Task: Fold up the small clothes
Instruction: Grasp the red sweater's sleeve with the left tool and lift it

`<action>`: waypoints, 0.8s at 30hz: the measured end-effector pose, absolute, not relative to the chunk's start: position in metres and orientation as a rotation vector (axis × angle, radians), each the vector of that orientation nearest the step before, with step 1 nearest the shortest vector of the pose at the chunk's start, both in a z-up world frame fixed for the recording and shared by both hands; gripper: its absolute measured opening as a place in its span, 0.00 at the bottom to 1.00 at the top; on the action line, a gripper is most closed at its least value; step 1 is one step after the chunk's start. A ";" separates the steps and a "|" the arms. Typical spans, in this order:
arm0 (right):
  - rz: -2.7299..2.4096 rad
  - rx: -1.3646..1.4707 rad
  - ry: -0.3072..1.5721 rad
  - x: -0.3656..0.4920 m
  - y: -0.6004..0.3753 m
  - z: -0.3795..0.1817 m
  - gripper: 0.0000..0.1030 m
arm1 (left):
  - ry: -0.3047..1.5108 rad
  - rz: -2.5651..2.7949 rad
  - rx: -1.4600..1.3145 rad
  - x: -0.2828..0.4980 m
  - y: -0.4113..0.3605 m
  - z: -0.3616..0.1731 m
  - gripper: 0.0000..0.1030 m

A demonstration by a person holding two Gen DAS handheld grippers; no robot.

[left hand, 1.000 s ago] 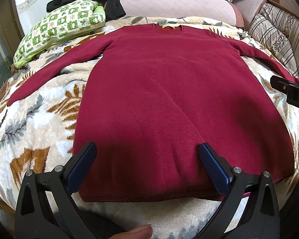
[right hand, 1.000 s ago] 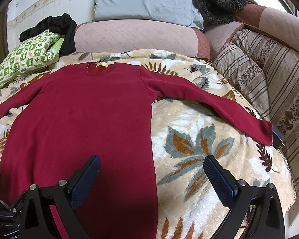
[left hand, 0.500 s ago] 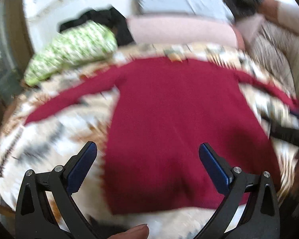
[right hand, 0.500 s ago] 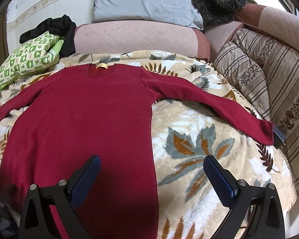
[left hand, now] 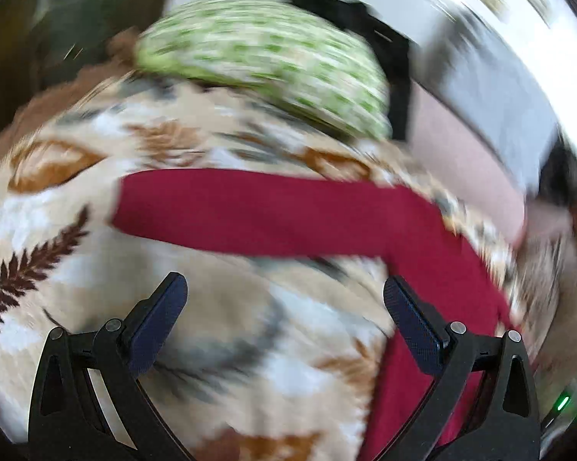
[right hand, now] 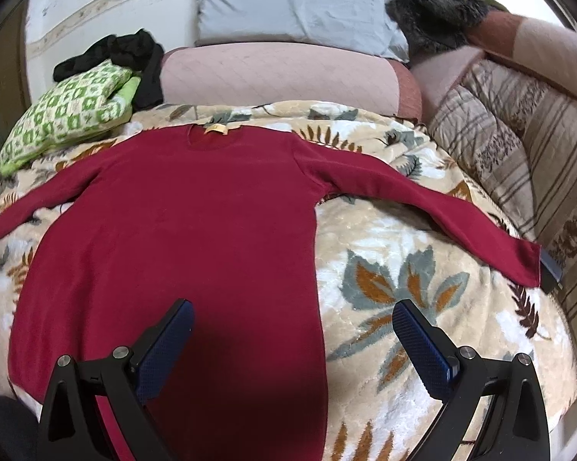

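A dark red long-sleeved top lies flat, front down the bed, both sleeves spread out, on a leaf-patterned blanket. My right gripper is open and empty, above the top's right hem edge. The left wrist view is motion-blurred. It shows the top's left sleeve stretched across the blanket. My left gripper is open and empty, just short of that sleeve, over bare blanket.
A green-and-white checked cushion with black clothing behind it lies at the bed's far left. A pink bolster and grey pillow are at the head. Striped cushions line the right side.
My left gripper has swung away from the hem, leftward to the left sleeve, moving fast. My right gripper has stayed nearly still. Both have stayed open.
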State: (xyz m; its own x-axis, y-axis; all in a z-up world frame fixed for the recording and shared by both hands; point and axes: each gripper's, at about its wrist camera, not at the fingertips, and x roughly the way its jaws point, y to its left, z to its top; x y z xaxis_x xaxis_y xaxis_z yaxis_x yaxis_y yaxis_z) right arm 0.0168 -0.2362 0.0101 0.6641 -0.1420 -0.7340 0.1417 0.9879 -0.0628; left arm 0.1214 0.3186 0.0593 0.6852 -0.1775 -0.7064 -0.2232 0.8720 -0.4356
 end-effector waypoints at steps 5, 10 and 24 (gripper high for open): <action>-0.135 -0.005 0.839 0.024 -0.231 0.008 0.99 | 0.731 -0.028 -0.940 0.116 0.423 0.025 0.99; -0.098 -0.045 0.871 0.033 -0.219 -0.001 0.99 | 0.720 -0.073 -1.136 0.131 0.435 -0.007 0.99; -0.081 -0.086 0.895 0.036 -0.210 -0.009 0.99 | 0.728 0.086 -1.174 0.159 0.443 -0.034 0.18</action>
State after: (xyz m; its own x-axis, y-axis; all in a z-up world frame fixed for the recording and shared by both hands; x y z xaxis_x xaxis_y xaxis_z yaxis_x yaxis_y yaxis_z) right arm 0.0365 -0.2103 -0.0088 0.6228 -0.1065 -0.7751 0.0348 0.9935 -0.1085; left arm 0.1587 0.4433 -0.0337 0.7715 -0.3026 -0.5596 -0.4241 0.4110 -0.8070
